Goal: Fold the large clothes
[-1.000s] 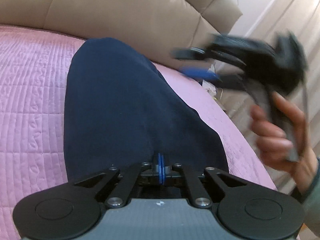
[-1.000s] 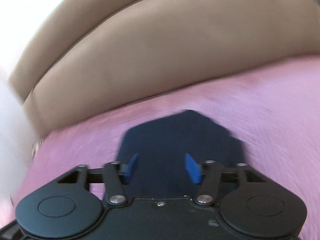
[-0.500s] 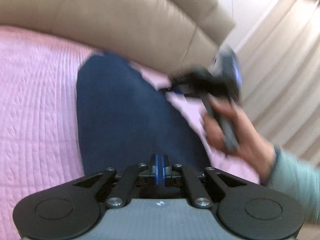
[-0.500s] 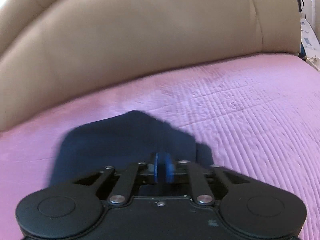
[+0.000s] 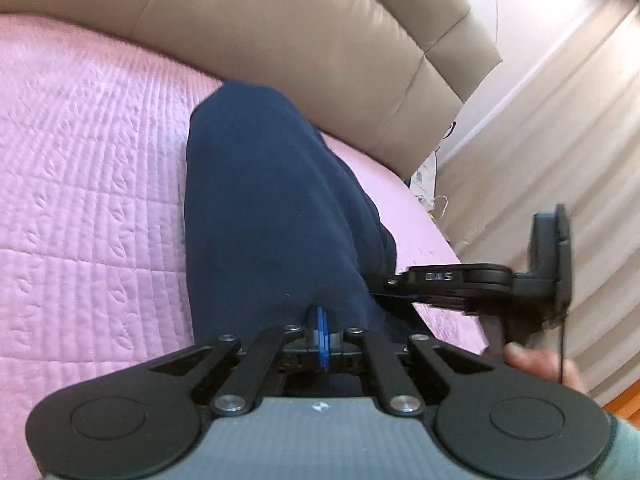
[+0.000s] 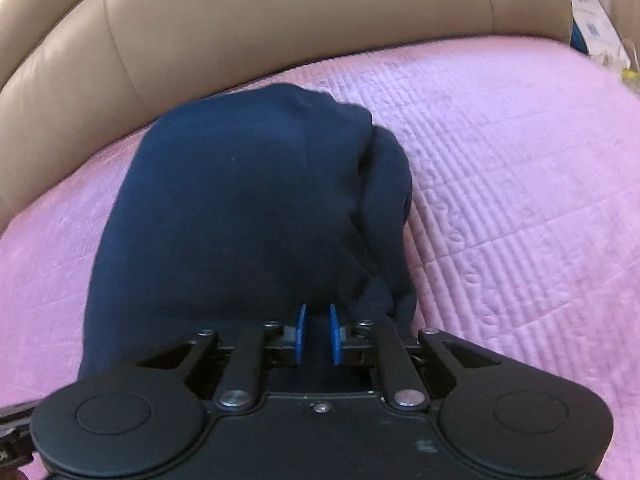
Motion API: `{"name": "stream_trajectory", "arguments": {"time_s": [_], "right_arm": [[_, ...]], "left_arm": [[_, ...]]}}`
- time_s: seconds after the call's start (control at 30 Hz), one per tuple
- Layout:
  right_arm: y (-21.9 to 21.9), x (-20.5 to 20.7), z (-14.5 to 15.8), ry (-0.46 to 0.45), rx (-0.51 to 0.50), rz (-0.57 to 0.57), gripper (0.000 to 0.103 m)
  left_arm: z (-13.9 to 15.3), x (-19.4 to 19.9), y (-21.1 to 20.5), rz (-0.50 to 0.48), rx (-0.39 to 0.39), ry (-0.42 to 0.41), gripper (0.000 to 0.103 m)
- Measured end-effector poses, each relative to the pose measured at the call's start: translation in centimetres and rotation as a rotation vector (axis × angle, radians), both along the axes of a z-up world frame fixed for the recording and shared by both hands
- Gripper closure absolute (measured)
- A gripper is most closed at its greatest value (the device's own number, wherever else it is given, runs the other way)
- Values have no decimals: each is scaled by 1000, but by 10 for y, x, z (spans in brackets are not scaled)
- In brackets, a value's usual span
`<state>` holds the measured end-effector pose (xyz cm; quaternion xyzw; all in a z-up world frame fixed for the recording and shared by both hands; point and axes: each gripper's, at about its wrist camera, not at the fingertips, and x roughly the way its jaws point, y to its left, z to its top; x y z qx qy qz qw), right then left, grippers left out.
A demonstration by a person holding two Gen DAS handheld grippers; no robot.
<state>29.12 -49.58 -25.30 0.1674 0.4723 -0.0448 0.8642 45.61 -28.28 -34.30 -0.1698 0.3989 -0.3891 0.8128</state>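
We see the folded navy fabric garment (image 5: 272,216) lying on the pink quilted bedspread (image 5: 88,184); our left claw (image 5: 322,330) pinches its near edge, our right claw (image 6: 317,330) stands slightly apart.

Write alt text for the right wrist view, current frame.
The right gripper, blue pads slightly apart with dark fabric between them, sits at the near edge of a folded navy garment lying on a pink quilted bedspread. A tan padded headboard curves behind.
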Motion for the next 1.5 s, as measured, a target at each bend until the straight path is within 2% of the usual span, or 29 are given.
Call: {"name": "stream_trajectory", "arguments": {"time_s": [0.07,0.1,0.13,0.17,0.23,0.27,0.3,0.33,0.4,0.5,0.53,0.57,0.6,0.67,0.73,0.9,1.0,1.07,1.1,1.13,1.17,1.27,1.3,1.4,1.47,1.5], "right_arm": [[13,-19,20,-28,-47,57,82],[20,-30,27,-49,-53,84,82],[25,-35,25,-50,-66,105,78],[30,-40,22,-33,-87,120,78],[34,-46,-2,51,-105,116,78],[29,-45,-22,103,-58,106,80],[21,-48,-32,95,-12,80,81],[14,-50,-29,83,21,64,80],[6,-53,-15,75,61,49,73],[-14,-64,4,31,122,44,52],[-20,-67,12,6,130,38,30],[-27,-69,20,-28,131,28,19],[-33,-70,28,-72,129,19,20],[-45,-63,38,-147,137,9,19],[-55,-47,37,-188,173,10,18],[-68,-18,7,-174,263,-27,17],[-72,-4,-18,-156,278,-51,17],[-74,3,-34,-115,298,-58,15],[-74,5,-41,-98,328,-51,12],[-76,10,-51,-77,368,-46,1],[-78,13,-63,-63,407,-49,0],[-83,10,-79,-113,484,-38,0],[-83,10,-79,-113,486,-32,0],[-80,14,-74,-83,500,-11,0],[-76,20,-76,-61,564,0,2],[-72,22,-74,-61,542,4,4]], "left_arm": [[6,-11,5,-11,50,-10,100],[7,-15,6,-10,74,-1,100],[4,-17,9,0,100,23,100],[-1,-16,13,19,102,58,100],[-11,-13,20,51,58,118,100],[-13,-11,21,59,40,130,100],[-12,-11,20,57,36,133,100],[-8,-14,19,54,52,115,100],[1,-21,16,25,95,75,99],[17,-27,24,11,77,57,91],[24,-27,29,26,60,50,87],[32,-24,33,43,38,42,81],[39,-20,37,64,13,32,76],[50,-5,39,109,-17,18,46],[56,14,33,134,-15,20,34],[45,59,13,142,-6,78,33],[28,80,2,155,28,92,33],[12,94,-3,140,19,147,32],[0,100,-5,128,7,188,29],[-11,105,-5,130,-6,219,20],[-23,109,-2,133,-43,258,14],[-62,122,9,142,-220,433,11],[-65,121,11,146,-249,430,12],[-66,121,5,137,-271,451,13],[-64,122,-5,148,-254,454,11],[-62,121,-9,156,-239,446,11]]}}
